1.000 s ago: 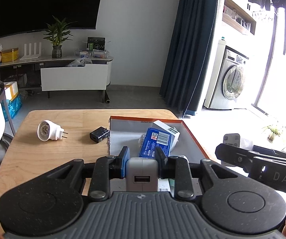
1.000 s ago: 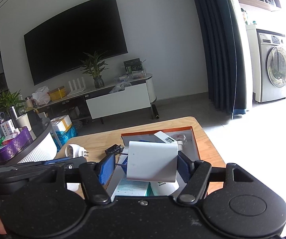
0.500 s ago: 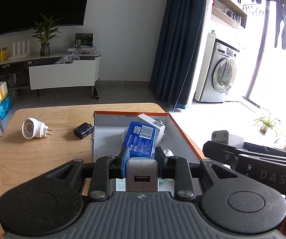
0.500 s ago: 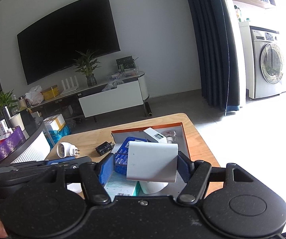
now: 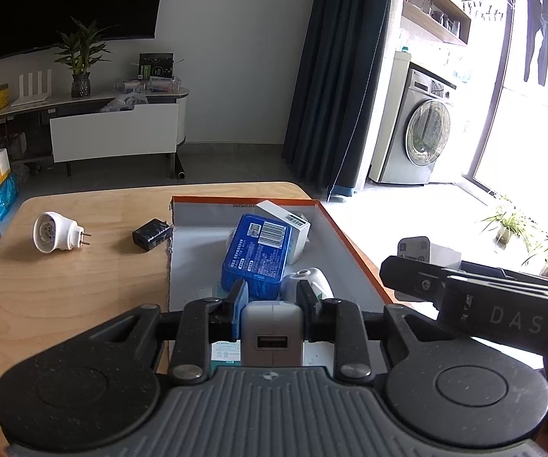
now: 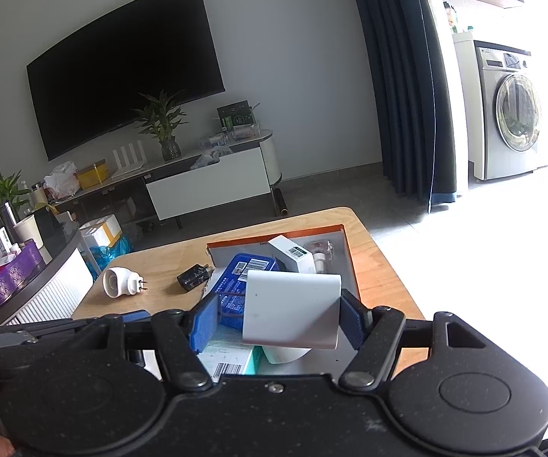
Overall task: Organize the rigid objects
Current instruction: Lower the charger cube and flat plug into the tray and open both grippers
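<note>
My left gripper (image 5: 272,291) is shut on a small white USB charger (image 5: 272,327), held just over the near end of the grey tray with an orange rim (image 5: 354,243). My right gripper (image 6: 279,301) is shut on a white rectangular block (image 6: 292,310), tilted, also above the tray (image 6: 350,262). In the tray lie a blue box (image 5: 257,251), a white barcoded box (image 5: 289,222) and a white rounded item (image 5: 304,280). A white plug adapter (image 5: 55,232) and a black charger (image 5: 151,233) lie on the wooden table (image 5: 64,304) left of the tray.
The right gripper's arm (image 5: 483,297) reaches in beside the tray's right edge. Past the table are a TV cabinet (image 5: 114,133), a dark curtain (image 5: 335,76) and a washing machine (image 5: 422,141). A round side table (image 6: 26,278) full of items stands at the left.
The tray and table sit a little lower-left and nearer in both views. Both grippers keep the same hold on their white items.
</note>
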